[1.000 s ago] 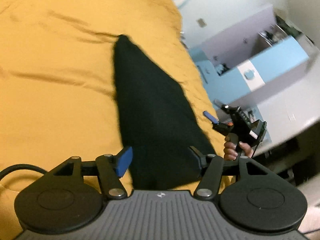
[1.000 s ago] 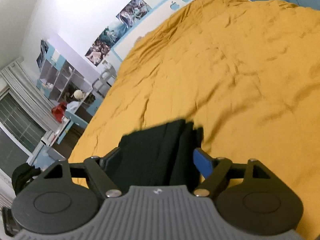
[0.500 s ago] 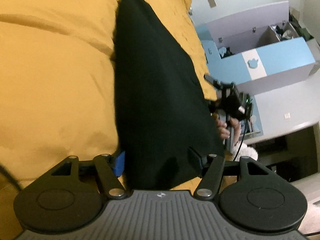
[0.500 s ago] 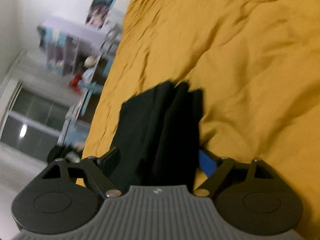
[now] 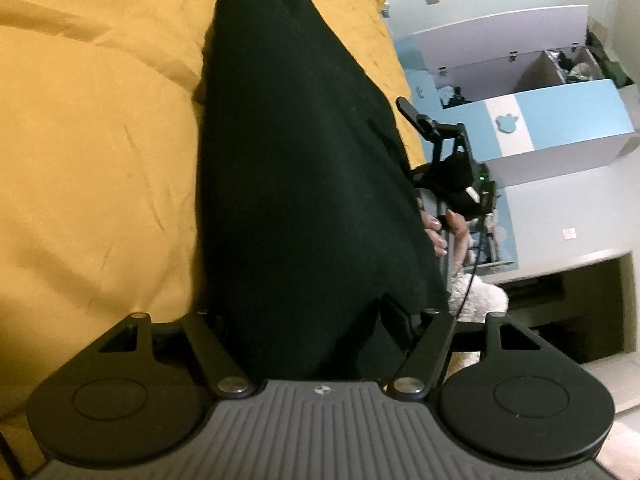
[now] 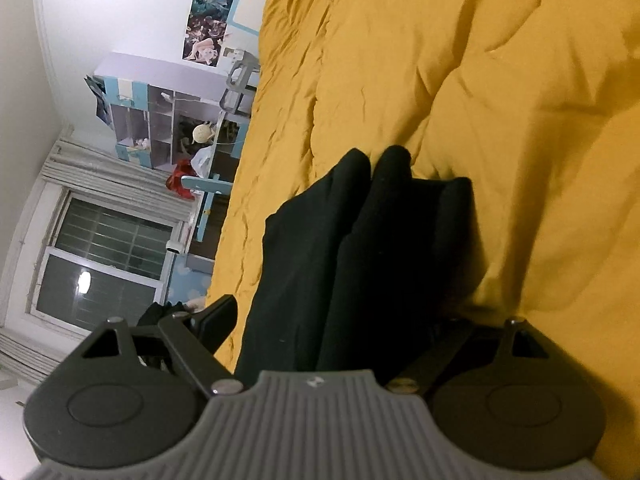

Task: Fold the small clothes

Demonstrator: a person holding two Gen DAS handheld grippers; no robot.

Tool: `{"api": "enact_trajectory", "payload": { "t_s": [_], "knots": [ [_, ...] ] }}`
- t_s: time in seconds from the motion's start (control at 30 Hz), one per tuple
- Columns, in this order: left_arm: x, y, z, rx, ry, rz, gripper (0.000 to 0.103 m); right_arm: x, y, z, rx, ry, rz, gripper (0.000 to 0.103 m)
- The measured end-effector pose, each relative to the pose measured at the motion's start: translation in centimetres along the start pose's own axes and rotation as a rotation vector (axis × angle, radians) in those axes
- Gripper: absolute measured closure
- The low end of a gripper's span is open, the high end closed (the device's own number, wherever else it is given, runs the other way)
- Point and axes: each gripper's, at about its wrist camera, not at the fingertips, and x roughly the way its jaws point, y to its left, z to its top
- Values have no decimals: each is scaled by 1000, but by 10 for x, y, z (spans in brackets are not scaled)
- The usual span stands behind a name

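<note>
A black garment (image 5: 296,168) lies lengthwise on the yellow bedspread (image 5: 92,168). My left gripper (image 5: 304,320) stands open around its near end, with cloth filling the gap between the fingers and hiding the tips. In the right wrist view the same garment (image 6: 340,260) lies in folds, and my right gripper (image 6: 340,320) is open around its other end. The right gripper also shows in the left wrist view (image 5: 444,152), held in a hand at the garment's right edge.
The bedspread (image 6: 460,80) stretches far ahead. A blue and white cabinet (image 5: 540,120) stands beyond the bed's right edge. Shelves (image 6: 160,116), a window (image 6: 104,264) and posters (image 6: 208,12) lie to the left of the bed.
Both grippers have moved forward over the garment's ends, so cloth now fills the gaps and hides the blue pads. The views have tilted and dropped closer to the bed.
</note>
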Motion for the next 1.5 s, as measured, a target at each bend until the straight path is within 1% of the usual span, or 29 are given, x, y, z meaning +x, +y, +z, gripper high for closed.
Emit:
{"api": "enact_trajectory", "payload": {
  "t_s": [0.03, 0.07, 0.1, 0.17, 0.2, 0.23, 0.27, 0.3, 0.37, 0.6, 0.63, 0.67, 0.77, 0.83, 0.9, 1.0, 1.13, 1.23, 1.37, 1.43, 1.5],
  "knots": [
    [0, -2, -1, -3, -3, 14, 25, 1, 1, 0, -4, 1, -6, 22],
    [-1, -2, -1, -6, -6, 23, 28, 1, 2, 0, -7, 1, -14, 23],
    [-1, -3, -2, -7, -7, 38, 31, 3, 3, 0, -10, -1, -25, 27],
    [0, -3, -1, -16, -13, 49, 40, 6, 7, -1, -21, -5, -63, 33],
    [-1, -2, -1, -17, -17, 51, 42, 6, 9, -1, -33, -7, -84, 41],
    [-2, -2, -2, -13, -20, 55, 46, 6, 9, -2, -46, -8, -110, 54],
    [-2, -2, -3, -7, -21, 61, 50, 6, 10, -2, -58, -8, -150, 60],
    [-2, -5, -3, -4, -22, 66, 51, 7, 10, -3, -58, -8, -169, 63],
    [-3, -5, -3, -4, -26, 69, 54, 5, 7, -4, -41, -20, -166, 65],
    [-1, -6, -3, -6, -31, 80, 55, 6, 11, -4, -56, -26, -197, 67],
    [0, -6, -3, -8, -32, 83, 57, 7, 12, -4, -60, -27, -201, 68],
    [0, -7, -4, -12, -37, 83, 61, 7, 13, -4, -63, -28, -206, 69],
    [-4, -10, -4, -11, -48, 61, 74, 1, 20, -6, -69, -47, -217, 77],
    [-8, -14, -3, -5, -51, 47, 76, -4, 29, -7, -81, -62, -220, 81],
    [-13, -20, -1, 12, -59, 40, 76, -9, 42, -8, -93, -76, -218, 83],
    [-23, -34, 0, 51, -80, 24, 80, -18, 73, -9, -139, -89, -197, 85],
    [-44, -50, -2, 85, -127, -28, 81, -25, 128, -14, -224, -98, -193, 85],
    [-71, -56, -5, 103, -177, -65, 81, -25, 173, -18, -297, -104, -181, 85],
    [-122, -59, -12, 129, -287, -85, 81, -10, 227, -22, -358, -106, -133, 85],
    [-151, -56, -14, 135, -347, -79, 81, 9, 253, -25, -392, -98, -102, 85],
    [-182, -49, -14, 133, -411, -60, 81, 37, 277, -26, -421, -78, -60, 85]
  ]
}}
